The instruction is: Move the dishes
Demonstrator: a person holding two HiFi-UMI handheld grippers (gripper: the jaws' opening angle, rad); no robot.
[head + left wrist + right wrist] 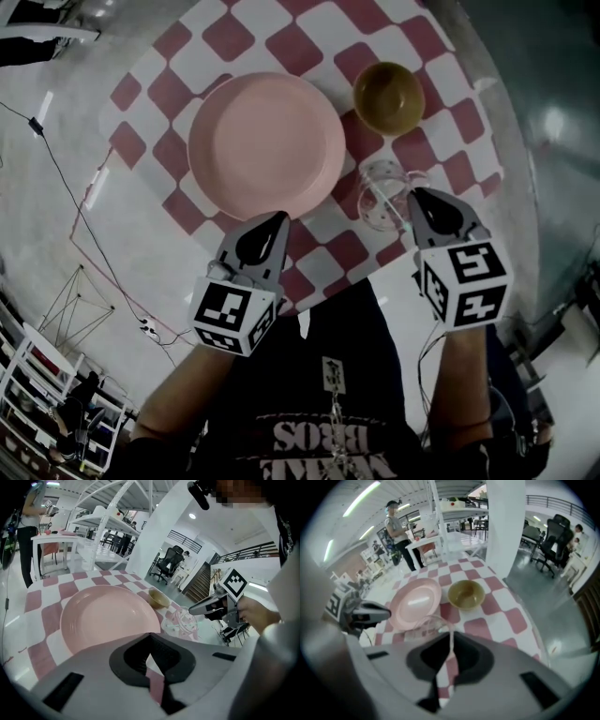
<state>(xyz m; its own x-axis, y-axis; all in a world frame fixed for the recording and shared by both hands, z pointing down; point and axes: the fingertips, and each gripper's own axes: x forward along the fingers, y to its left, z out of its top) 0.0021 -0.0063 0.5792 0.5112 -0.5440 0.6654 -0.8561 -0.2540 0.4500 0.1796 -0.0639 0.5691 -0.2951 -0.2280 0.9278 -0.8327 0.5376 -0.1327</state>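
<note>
The right gripper (451, 639) has its jaws pinching the thin rim of the clear glass (425, 622), which stands on the near right part of the checked cloth (234, 37). The left gripper (149, 638) has its jaws pressed almost together with nothing between them (only a sliver of cloth shows through). It hovers at the near edge of the pink plate (267, 145) without touching it. The plate lies in the middle of the cloth, just left of the glass. The olive bowl (388, 97) sits beyond the glass, far right. The cloth covers part of a round pale table (56, 216).
</note>
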